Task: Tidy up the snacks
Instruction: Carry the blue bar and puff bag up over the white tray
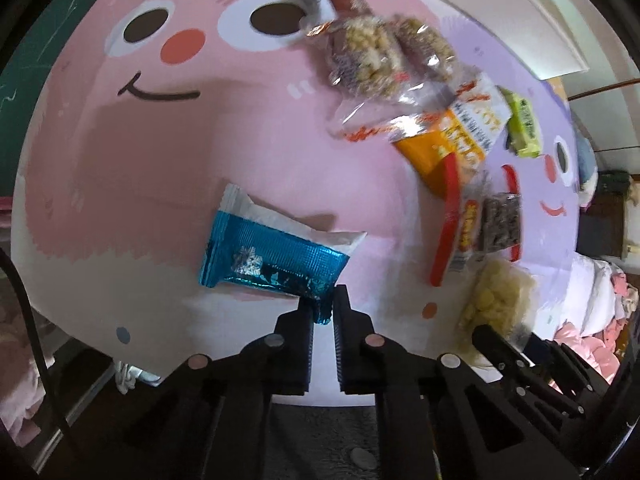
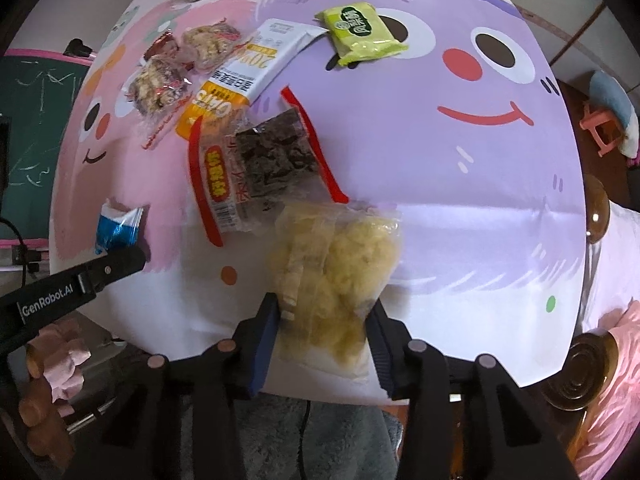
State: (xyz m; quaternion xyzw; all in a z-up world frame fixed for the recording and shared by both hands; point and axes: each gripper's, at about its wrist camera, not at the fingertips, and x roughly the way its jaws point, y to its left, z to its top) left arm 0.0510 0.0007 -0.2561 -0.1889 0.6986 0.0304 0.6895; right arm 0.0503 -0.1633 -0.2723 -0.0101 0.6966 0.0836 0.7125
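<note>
Left gripper is pinching the corner of the blue snack pack, which lies flat on the pink side of the mat. Right gripper is clamped on the clear bag of yellow puffs over the purple side, just beside the red-edged seaweed pack.

A home, likely a child's room: cartoon-face mat, green chalkboard, pink bedding.

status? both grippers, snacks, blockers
Left gripper shut on blue wrapper corner. Right gripper shut on yellow puff bag. Remaining snacks piled mid-mat. Nothing blocking.
</note>
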